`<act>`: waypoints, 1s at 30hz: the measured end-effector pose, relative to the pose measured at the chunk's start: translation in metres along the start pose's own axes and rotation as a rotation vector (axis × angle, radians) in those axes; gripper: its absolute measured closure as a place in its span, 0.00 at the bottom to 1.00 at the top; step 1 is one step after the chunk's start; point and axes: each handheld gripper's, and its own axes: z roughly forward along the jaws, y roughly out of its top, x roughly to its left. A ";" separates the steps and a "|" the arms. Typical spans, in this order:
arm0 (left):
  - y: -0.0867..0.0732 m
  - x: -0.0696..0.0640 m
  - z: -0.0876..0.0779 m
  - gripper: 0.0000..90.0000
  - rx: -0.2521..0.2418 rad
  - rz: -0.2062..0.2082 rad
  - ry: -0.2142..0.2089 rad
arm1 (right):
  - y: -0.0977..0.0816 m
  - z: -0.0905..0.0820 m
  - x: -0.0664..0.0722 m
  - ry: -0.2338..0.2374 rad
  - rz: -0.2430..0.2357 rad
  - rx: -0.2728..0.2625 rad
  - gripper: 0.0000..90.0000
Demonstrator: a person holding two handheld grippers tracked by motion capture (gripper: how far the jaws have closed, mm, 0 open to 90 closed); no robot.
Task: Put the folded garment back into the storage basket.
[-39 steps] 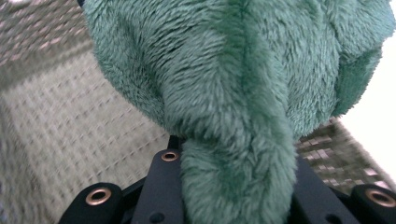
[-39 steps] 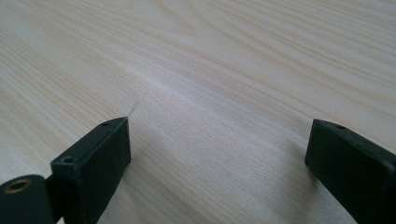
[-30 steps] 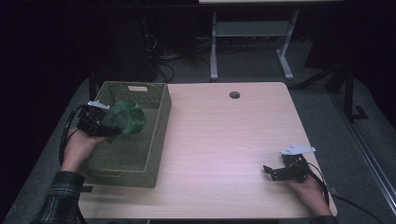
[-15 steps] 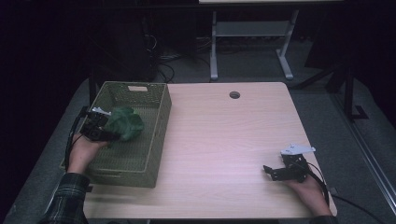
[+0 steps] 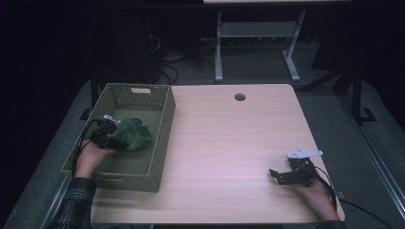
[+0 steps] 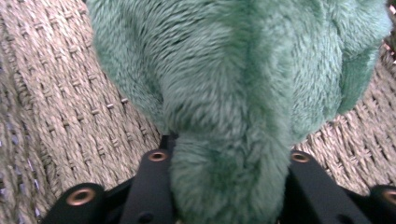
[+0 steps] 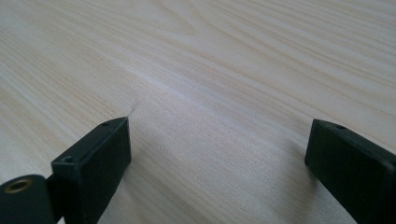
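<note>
Green plush toy (image 5: 133, 134) sits low inside the woven basket (image 5: 162, 125) at about 9 o'clock on the counter (image 5: 229, 138); in the left gripper view its fur (image 6: 233, 102) rests on the wicker floor. The left gripper (image 5: 109, 138) has just been opening its jaws with the plush's narrow end between them, fur bulging against both, so contact looks loose, release underway rather than finished. Placement looks nearly done; what's left is letting go fully and lifting clear, while the right gripper (image 5: 279, 175) idles at 4 o'clock, jaws wide with nothing between them.
</note>
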 end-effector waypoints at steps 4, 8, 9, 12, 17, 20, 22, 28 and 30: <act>0.000 -0.001 0.002 0.58 -0.007 0.008 -0.003 | 0.000 0.000 0.000 0.000 0.000 0.000 0.07; -0.001 -0.001 0.002 0.47 -0.025 0.019 -0.001 | 0.000 0.000 0.000 0.000 0.000 0.000 0.07; -0.001 -0.002 0.001 0.42 -0.029 0.025 0.007 | 0.000 0.000 0.000 0.000 0.000 0.000 0.07; -0.001 -0.003 0.001 0.26 -0.057 0.027 0.023 | 0.000 0.000 0.000 0.000 0.001 0.000 0.07; -0.001 -0.001 -0.002 0.17 -0.103 0.026 0.011 | 0.000 0.000 0.000 0.000 0.001 0.000 0.07; -0.002 0.001 -0.007 0.15 -0.143 0.019 0.017 | 0.000 0.000 0.000 0.000 0.001 0.000 0.07; -0.002 0.002 -0.009 0.15 -0.160 0.010 0.013 | 0.000 0.000 0.000 0.000 -0.001 0.000 0.07; -0.001 0.004 -0.020 0.15 -0.210 -0.006 -0.008 | 0.000 0.000 0.000 -0.001 0.002 0.001 0.07; -0.001 0.004 -0.022 0.15 -0.215 -0.006 -0.009 | 0.000 0.000 0.000 -0.002 0.001 0.001 0.07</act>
